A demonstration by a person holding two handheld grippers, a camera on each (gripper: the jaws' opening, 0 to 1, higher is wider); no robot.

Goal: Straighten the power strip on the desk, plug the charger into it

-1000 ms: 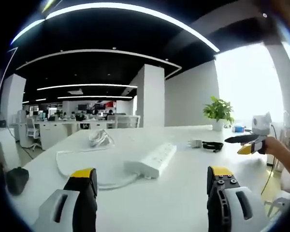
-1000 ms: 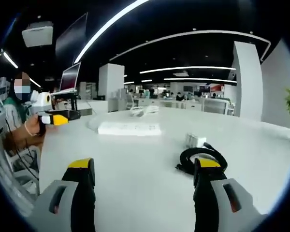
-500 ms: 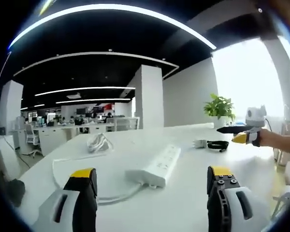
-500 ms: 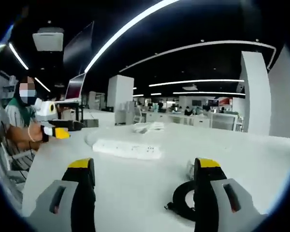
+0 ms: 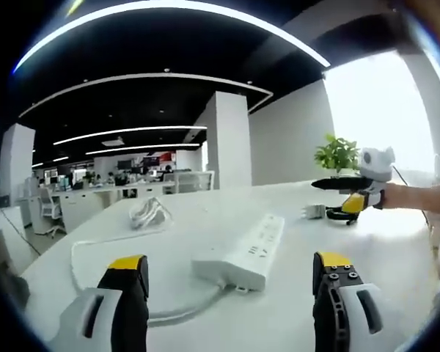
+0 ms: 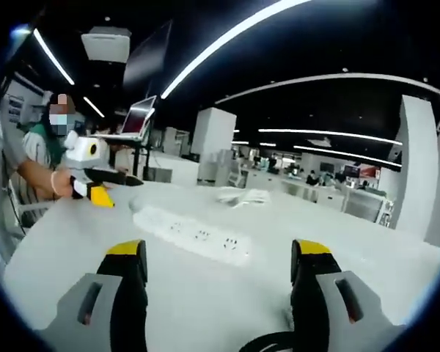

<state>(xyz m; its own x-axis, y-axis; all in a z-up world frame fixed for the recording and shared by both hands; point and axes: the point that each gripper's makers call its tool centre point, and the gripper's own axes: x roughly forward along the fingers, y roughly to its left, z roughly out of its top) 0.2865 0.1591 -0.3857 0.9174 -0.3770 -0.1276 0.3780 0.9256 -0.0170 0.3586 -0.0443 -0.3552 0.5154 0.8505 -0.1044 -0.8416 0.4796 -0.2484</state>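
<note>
A white power strip (image 5: 242, 253) lies askew on the white desk (image 5: 205, 308), just ahead of my left gripper (image 5: 231, 264), which is open with nothing between its jaws. Its white cord loops left to a coil (image 5: 148, 213). Far right, the small white charger (image 5: 313, 213) and its black cable (image 5: 345, 215) lie under my right gripper (image 5: 345, 192), held by a hand. In the right gripper view, my right gripper (image 6: 218, 249) stands open above the black cable (image 6: 268, 341), with the power strip (image 6: 198, 235) beyond and the left gripper (image 6: 95, 187) at the left.
A potted plant (image 5: 336, 154) stands at the desk's far right. A laptop on a stand (image 6: 136, 121) sits behind the person (image 6: 37, 161) at the left. The white cord coil (image 6: 242, 196) lies past the strip. Office desks and pillars fill the background.
The left gripper has come closer to the power strip. The right gripper has moved forward over the charger's black cable, which has slid to the bottom of its view.
</note>
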